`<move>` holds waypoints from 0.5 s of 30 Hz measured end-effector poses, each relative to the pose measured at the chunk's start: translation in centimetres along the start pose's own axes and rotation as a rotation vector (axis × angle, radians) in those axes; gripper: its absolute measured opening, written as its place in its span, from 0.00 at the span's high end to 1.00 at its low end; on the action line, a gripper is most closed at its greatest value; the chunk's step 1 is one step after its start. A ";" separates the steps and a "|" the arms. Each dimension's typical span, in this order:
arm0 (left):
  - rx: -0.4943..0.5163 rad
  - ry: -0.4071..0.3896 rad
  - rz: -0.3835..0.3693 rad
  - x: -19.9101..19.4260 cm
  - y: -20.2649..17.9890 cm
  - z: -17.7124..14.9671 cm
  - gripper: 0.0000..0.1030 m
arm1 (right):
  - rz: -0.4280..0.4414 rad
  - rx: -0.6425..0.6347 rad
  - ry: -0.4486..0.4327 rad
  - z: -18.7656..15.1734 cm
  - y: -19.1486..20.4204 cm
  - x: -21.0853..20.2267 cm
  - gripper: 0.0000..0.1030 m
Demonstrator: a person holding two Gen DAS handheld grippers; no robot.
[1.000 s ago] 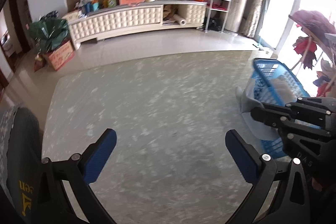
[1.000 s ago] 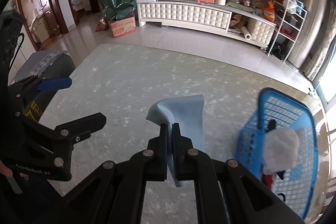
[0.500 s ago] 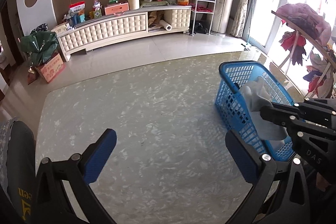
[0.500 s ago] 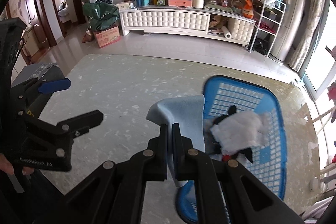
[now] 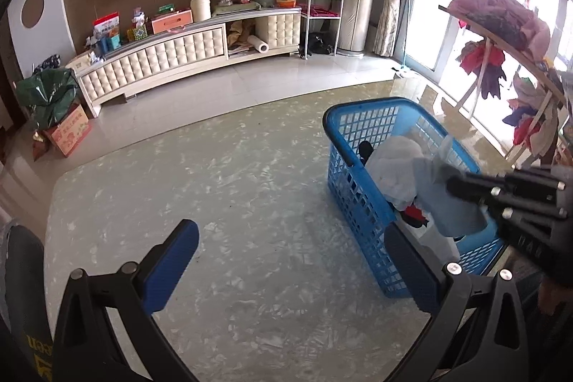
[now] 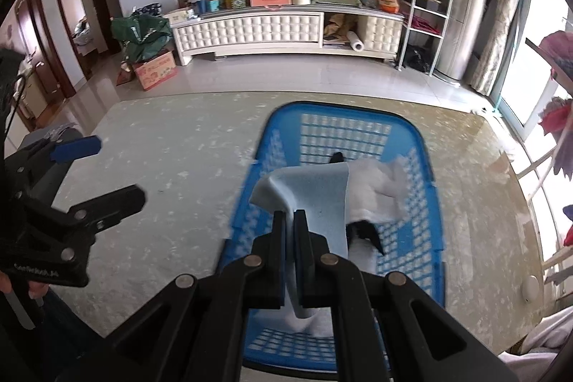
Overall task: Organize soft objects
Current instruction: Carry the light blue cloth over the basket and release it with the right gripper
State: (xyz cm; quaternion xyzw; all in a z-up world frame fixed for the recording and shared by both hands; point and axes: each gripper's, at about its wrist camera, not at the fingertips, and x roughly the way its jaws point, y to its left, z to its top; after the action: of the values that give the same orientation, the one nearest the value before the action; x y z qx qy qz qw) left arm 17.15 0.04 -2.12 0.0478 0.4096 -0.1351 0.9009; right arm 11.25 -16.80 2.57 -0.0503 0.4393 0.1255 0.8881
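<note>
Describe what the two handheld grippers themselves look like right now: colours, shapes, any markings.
Both are matte black linkage frames with silver rivets at the pivots. The left gripper has flat fingers faced with blue pads, and yellow lettering low on its body. The right gripper shows narrow black fingers edge-on. In the right wrist view, the left unit's body carries small white lettering, too blurred to read. No cables are visible.

Right gripper over the blue basket, cloth in its grip

The right gripper pinches a pale blue cloth between closed fingers, held above the blue basket on the marbled table. A white soft item and something black lie inside. The left gripper hangs open over the table at left.
</note>
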 end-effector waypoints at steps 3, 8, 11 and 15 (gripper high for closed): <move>-0.007 0.008 -0.005 0.3 0.2 0.1 0.00 | -0.022 0.017 -0.013 0.0 -0.7 -0.6 0.96; -0.014 0.015 -0.008 0.7 0.3 0.2 0.00 | -0.114 -0.002 -0.028 -0.3 -1.4 -0.8 0.96; -0.007 0.032 0.001 1.2 0.4 0.0 0.00 | -0.121 0.001 0.004 -0.9 -1.8 0.7 0.96; -0.001 0.046 0.001 1.7 0.2 0.0 0.00 | -0.078 0.026 0.055 -1.4 -2.0 2.6 0.96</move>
State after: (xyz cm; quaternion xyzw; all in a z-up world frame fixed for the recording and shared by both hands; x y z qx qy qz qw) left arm 18.26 -0.12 -3.43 0.0507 0.4303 -0.1334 0.8913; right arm 12.23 -18.49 -0.43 -0.0594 0.4630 0.0837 0.8804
